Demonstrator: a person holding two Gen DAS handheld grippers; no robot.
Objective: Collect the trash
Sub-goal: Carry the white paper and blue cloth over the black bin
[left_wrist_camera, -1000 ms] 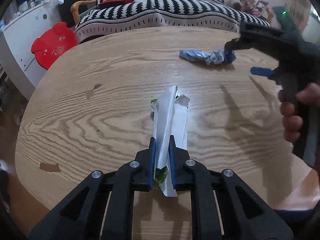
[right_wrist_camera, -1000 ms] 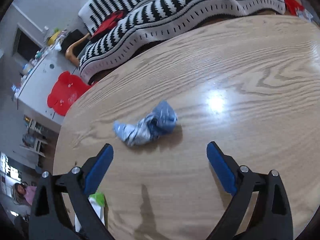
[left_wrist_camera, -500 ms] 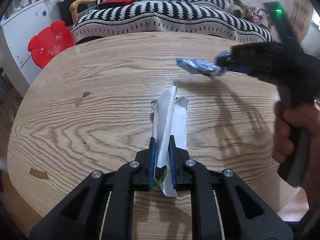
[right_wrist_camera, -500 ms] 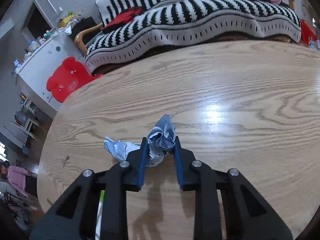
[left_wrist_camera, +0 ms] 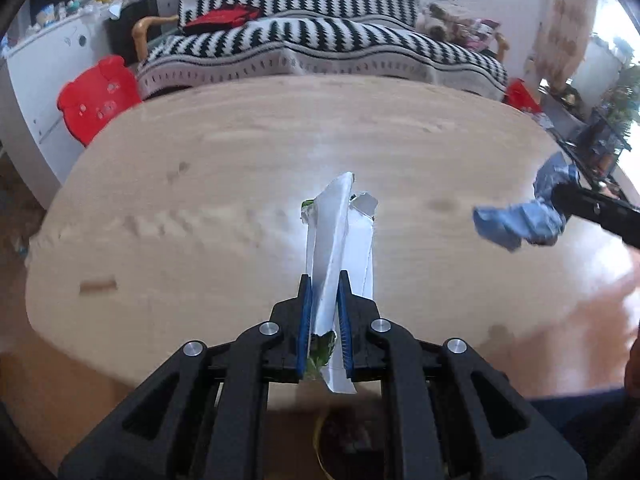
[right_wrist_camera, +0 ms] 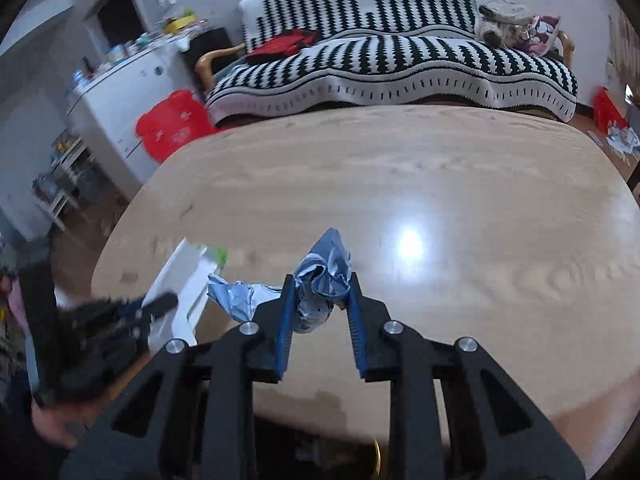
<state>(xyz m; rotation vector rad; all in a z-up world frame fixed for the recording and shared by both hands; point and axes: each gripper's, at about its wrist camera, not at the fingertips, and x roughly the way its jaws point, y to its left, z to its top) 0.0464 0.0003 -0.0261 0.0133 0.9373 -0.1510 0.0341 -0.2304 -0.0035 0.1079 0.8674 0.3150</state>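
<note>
left wrist view: left gripper point(left_wrist_camera: 325, 308) clamped on a white wrapper point(left_wrist_camera: 338, 240), blue pads pressed tight against its folded middle; wrapper stands up out of the fingers, a green-printed end poking out below them, all held above the wooden table point(left_wrist_camera: 200, 208). at the right edge of this view the right gripper's black finger carries a crumpled blue wrapper point(left_wrist_camera: 516, 222) in the air, side on, grip itself not readable here. right wrist view supplies that: right gripper point(right_wrist_camera: 320, 300) is narrowed onto the blue wrapper point(right_wrist_camera: 320, 284), pads touching both sides, a loose tail hanging out to the left. same view shows the left gripper point(right_wrist_camera: 120, 316), blurred, at near left with the white wrapper point(right_wrist_camera: 188, 280). far side: striped sofa point(right_wrist_camera: 400, 64); red stool point(left_wrist_camera: 96, 96) far left beside a white cabinet point(left_wrist_camera: 44, 68). tabletop blurred in both views.
</note>
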